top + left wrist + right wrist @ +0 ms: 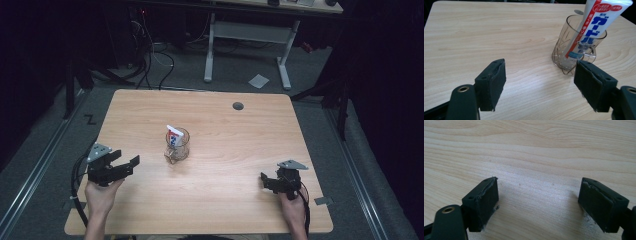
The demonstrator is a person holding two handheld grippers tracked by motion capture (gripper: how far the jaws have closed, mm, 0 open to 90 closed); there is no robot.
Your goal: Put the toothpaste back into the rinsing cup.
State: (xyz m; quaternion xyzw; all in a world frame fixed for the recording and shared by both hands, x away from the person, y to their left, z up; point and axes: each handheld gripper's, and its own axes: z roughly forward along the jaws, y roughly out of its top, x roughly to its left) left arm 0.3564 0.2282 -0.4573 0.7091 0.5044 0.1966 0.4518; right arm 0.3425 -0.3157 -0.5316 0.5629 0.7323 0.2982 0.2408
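A clear glass mug [177, 147] stands near the middle of the wooden table [240, 135], with a white, red and blue toothpaste tube [173, 136] leaning inside it. In the left gripper view the mug [574, 50] and the tube [596, 22] sit ahead and to the right of the jaws. My left gripper [125, 161] is held open at the table's left front, pointing toward the mug and apart from it. My left gripper [540, 72] holds nothing. My right gripper [264, 181] is open at the right front, low over bare wood [539, 192].
A dark round grommet [238, 106] is set in the table's far right part. Beyond the far edge stand a white desk frame [250, 37], cables [150, 55] and a paper scrap [259, 80] on the grey floor. A person's hands hold both grippers.
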